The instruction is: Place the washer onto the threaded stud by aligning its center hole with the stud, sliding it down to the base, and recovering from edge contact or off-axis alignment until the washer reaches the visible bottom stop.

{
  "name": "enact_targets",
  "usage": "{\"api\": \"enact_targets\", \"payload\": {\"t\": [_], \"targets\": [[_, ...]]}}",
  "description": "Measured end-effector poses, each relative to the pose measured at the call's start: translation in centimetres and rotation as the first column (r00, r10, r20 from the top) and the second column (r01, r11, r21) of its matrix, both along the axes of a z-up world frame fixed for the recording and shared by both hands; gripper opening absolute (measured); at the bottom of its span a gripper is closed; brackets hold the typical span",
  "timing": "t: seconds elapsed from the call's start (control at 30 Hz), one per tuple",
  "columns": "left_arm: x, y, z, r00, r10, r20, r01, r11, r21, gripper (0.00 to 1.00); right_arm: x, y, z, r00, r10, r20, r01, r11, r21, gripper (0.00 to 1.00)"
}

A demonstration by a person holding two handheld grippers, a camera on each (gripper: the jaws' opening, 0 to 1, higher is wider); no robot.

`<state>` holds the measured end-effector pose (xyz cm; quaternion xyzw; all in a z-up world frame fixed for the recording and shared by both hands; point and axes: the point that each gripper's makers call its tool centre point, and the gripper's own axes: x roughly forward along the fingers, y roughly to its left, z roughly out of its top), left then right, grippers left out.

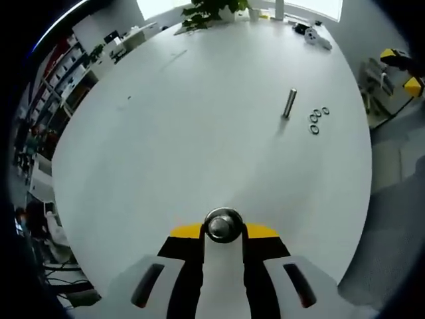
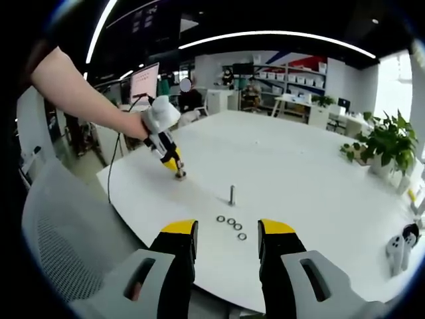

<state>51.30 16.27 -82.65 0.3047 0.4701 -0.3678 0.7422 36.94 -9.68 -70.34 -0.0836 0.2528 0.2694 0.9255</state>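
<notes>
A threaded metal stud (image 1: pixel 289 103) stands upright on the white round table (image 1: pixel 199 133). Several loose washers (image 1: pixel 317 119) lie just to its right. At the near table edge my left gripper (image 1: pixel 223 232) is shut on a round shiny metal piece (image 1: pixel 222 226) that looks like a washer, well short of the stud. In the right gripper view the stud (image 2: pixel 232 194) rises beyond the row of washers (image 2: pixel 231 222). My right gripper (image 2: pixel 227 234) is open with nothing between its fingers, just in front of those washers. A hand holds the left gripper (image 2: pixel 174 163) low over the table, left of the stud.
A potted plant (image 2: pixel 385 143) and a white controller (image 2: pixel 398 249) sit at the table's right side. A grey mesh chair (image 2: pixel 60 232) stands at the near left. Desks, shelves and monitors (image 2: pixel 146 83) fill the room behind.
</notes>
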Motion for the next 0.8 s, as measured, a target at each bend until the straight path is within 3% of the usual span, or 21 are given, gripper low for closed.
{"api": "enact_targets", "payload": {"t": [0.53, 0.8], "targets": [[-0.1, 0.1, -2.4, 0.997, 0.069, -0.02, -0.069, 0.996, -0.049, 0.2, 0.0, -0.2, -0.2, 1.0, -0.008, -0.005, 0.008, 1.0, -0.023, 0.38], [-0.2, -0.1, -2.2, 0.997, 0.071, -0.01, -0.071, 0.995, -0.073, 0.21, 0.0, -0.4, -0.2, 1.0, -0.013, -0.004, 0.013, 0.999, -0.033, 0.38]]}}
